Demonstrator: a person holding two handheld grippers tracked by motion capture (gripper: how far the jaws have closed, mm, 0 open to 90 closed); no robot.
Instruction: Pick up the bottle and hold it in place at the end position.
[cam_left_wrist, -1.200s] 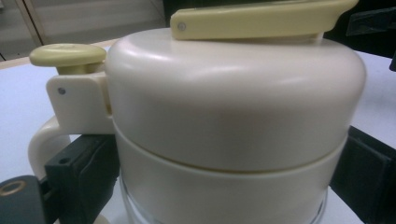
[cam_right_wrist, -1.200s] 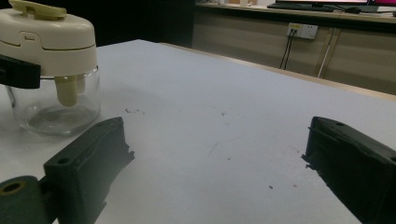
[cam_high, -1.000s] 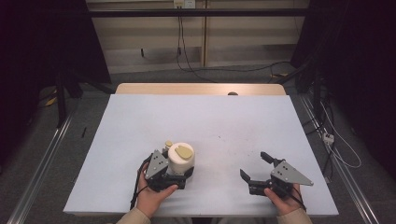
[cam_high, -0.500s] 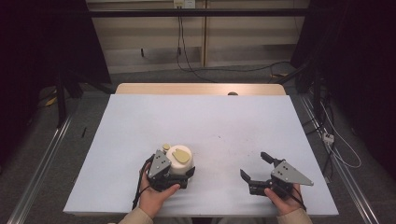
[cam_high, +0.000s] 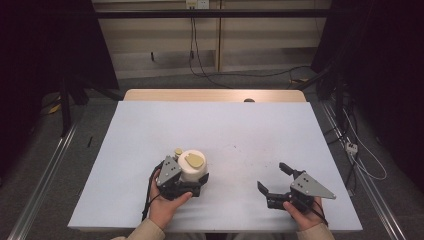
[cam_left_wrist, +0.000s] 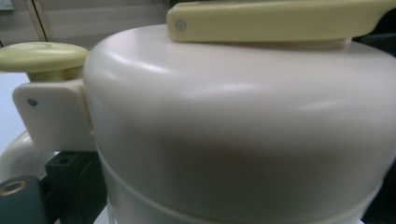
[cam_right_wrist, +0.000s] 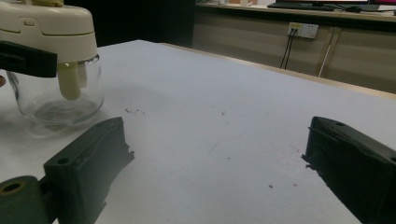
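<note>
A glass jar (cam_high: 191, 165) with a cream lid and a pale yellow lever on top stands at the near left of the white table (cam_high: 220, 130). My left gripper (cam_high: 192, 176) is shut on the jar's lid, one black jaw on each side. In the left gripper view the lid (cam_left_wrist: 233, 130) is very close, with a yellow knob (cam_left_wrist: 42, 53) at its left. The right gripper view has the jar (cam_right_wrist: 51, 88) at its far left, its glass base resting on the table. My right gripper (cam_high: 274, 178) rests open at the near right, nothing between its jaws (cam_right_wrist: 219, 154).
The table's wooden far edge (cam_high: 215, 95) borders the white surface. Cables (cam_high: 235, 75) lie on the floor beyond it, and a metal rail (cam_high: 45, 175) runs along the left. A power socket (cam_right_wrist: 302, 30) sits on the far wall unit.
The jar in my left gripper has shifted slightly to the left. My right gripper has stayed where it was, open.
</note>
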